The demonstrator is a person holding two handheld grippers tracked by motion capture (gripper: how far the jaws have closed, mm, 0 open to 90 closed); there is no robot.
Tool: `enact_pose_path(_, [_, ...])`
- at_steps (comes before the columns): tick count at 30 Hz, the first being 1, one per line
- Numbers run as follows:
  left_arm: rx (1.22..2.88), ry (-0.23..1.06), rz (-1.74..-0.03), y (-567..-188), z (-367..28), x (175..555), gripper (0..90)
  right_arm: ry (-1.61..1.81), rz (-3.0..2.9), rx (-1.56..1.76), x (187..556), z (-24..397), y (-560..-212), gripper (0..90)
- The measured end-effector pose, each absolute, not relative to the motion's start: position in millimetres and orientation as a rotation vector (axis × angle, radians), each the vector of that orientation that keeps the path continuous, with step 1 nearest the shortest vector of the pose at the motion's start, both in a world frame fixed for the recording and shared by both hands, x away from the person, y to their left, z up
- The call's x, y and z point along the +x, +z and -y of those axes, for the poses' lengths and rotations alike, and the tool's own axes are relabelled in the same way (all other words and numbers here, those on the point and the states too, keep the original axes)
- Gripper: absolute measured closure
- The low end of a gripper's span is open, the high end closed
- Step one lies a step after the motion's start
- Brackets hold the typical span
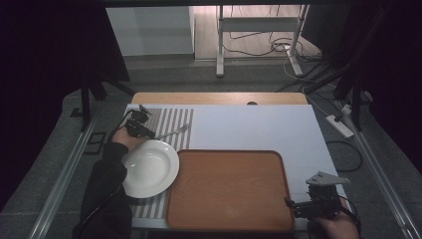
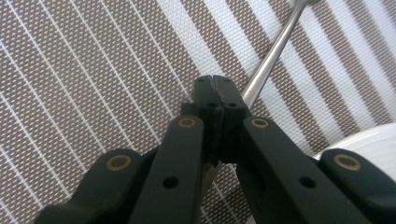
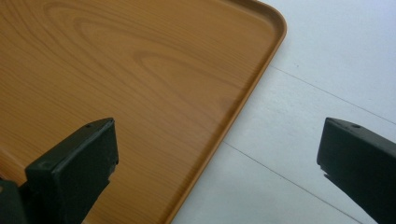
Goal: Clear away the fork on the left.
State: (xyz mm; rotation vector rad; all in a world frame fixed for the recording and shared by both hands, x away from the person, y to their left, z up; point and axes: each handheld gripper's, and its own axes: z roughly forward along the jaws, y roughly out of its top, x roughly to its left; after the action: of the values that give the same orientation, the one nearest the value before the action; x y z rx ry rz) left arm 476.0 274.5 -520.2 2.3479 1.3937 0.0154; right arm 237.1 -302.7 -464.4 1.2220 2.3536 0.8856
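Left gripper: your left gripper (image 1: 149, 133) sits at about 10 o'clock on the table, over the striped placemat (image 1: 171, 119), just beyond the plate's far rim. In the left gripper view its jaws are pressed together on the handle of the fork (image 2: 271, 56).

Fork: you have the fork (image 1: 173, 133) pinched near the end of its handle. The shaft runs from the jaw tips toward 2 o'clock in the high view, tines pointing away from your hand, over the brown and white stripes. You cannot tell whether the tines touch the mat.

Plate: the white plate (image 1: 149, 168) lies on the placemat at about 8 o'clock, empty, its right rim just beside the tray's left edge. Its rim (image 2: 369, 140) shows at 4 o'clock in the left gripper view.

Tray: the wooden tray (image 1: 229, 189) lies at the near centre of the table, nothing on it. Its rounded corner (image 3: 275, 23) shows at 1 o'clock in the right gripper view.

Right gripper: your right gripper (image 1: 293, 204) is at about 5 o'clock, at the tray's near right corner. Its jaws stand wide apart and hold nothing, one over the tray's wood, the other over the white tabletop (image 3: 327, 70).

Hands: your left hand (image 1: 122, 139) holds its gripper from behind; your right hand (image 1: 338, 226) is at the bottom edge.
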Motion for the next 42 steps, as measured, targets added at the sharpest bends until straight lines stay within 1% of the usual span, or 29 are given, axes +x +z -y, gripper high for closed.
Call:
enact_pose_path(1, [2.348,0.015,-1.394,-520.2,-274.5,476.0,88.7,0.886,-2.354,1.222,237.1,302.7,-464.4,0.0])
enact_pose_path(5, [2.332,0.051,-1.376,-516.1,-273.3,475.6,78.4,0.886,-2.354,1.222,237.4,302.7,-464.5,0.0])
enact_pose_path(6, [2.328,0.061,-1.369,-515.4,-272.5,475.5,78.4,0.886,-2.353,1.222,237.3,302.6,-464.5,0.0])
enact_pose_path(7, [2.323,0.062,-1.364,-514.7,-271.8,475.6,74.4,0.886,-2.353,1.222,237.2,302.6,-464.5,0.0])
enact_pose_path(8, [2.317,0.056,-1.36,-514.3,-271.2,475.8,66.0,0.886,-2.354,1.221,237.2,302.6,-464.5,0.0])
enact_pose_path(9, [2.309,0.056,-1.359,-514.1,-270.2,476.0,66.0,0.886,-2.354,1.221,237.2,302.6,-464.5,0.0])
enact_pose_path(10, [2.306,0.063,-1.357,-513.7,-269.4,476.3,57.0,0.886,-2.354,1.221,237.2,302.6,-464.5,0.0])
enact_pose_path(11, [2.301,0.066,-1.358,-513.2,-268.6,476.7,57.0,0.886,-2.354,1.221,237.2,302.6,-464.5,0.0])
enact_pose_path(12, [2.301,0.064,-1.355,-512.9,-268.0,477.3,49.3,0.886,-2.355,1.22,237.3,302.7,-464.6,0.0])
enact_pose_path(13, [2.295,0.06,-1.351,-512.8,-267.0,477.9,49.3,0.886,-2.355,1.22,237.3,302.7,-464.6,0.0])
enact_pose_path(14, [2.291,0.049,-1.345,-512.9,-266.0,478.5,44.1,0.886,-2.355,1.221,237.3,302.6,-464.6,0.0])
enact_pose_path(15, [2.294,0.038,-1.337,-513.2,-264.6,479.2,40.7,0.887,-2.355,1.22,237.3,302.6,-464.6,0.0])
enact_pose_path(16, [2.303,0.031,-1.334,-513.9,-262.4,480.0,27.8,0.886,-2.356,1.219,237.4,302.6,-464.6,0.0])
enact_pose_path(17, [2.316,0.037,-1.332,-514.4,-260.0,480.6,27.8,0.886,-2.356,1.219,237.4,302.6,-464.6,0.0])
enact_pose_path(19, [2.334,0.046,-1.332,-515.4,-255.3,482.1,17.6,0.886,-2.359,1.217,237.4,302.5,-464.7,0.0])
enact_pose_path(22, [2.372,0.058,-1.322,-516.4,-249.6,484.6,15.2,0.888,-2.359,1.217,237.4,302.5,-464.8,0.0])
enact_pose_path(23, [2.38,0.063,-1.322,-516.8,-248.0,485.6,12.4,0.886,-2.36,1.217,237.4,302.5,-464.7,0.0])
enact_pose_path(24, [2.391,0.068,-1.317,-517.9,-245.5,487.5,7.1,0.886,-2.364,1.217,237.6,302.7,-464.7,0.0])
enact_pose_path(25, [2.391,0.068,-1.317,-517.9,-245.5,487.5,4.8,0.886,-2.364,1.217,237.6,302.7,-464.7,0.0])
enact_pose_path(28, [2.419,0.08,-1.314,-520.2,-241.9,489.8,2.1,0.886,-2.366,1.216,237.7,302.7,-464.8,0.0])
enact_pose_path(37, [2.479,0.056,-1.313,-528.5,-229.7,495.5,2.1,0.888,-2.371,1.216,238.0,302.6,-465.0,0.0])
enact_pose_path(42, [2.5,0.084,-1.319,-529.0,-223.8,496.9,1.6,0.887,-2.372,1.215,237.9,302.5,-465.1,0.0])
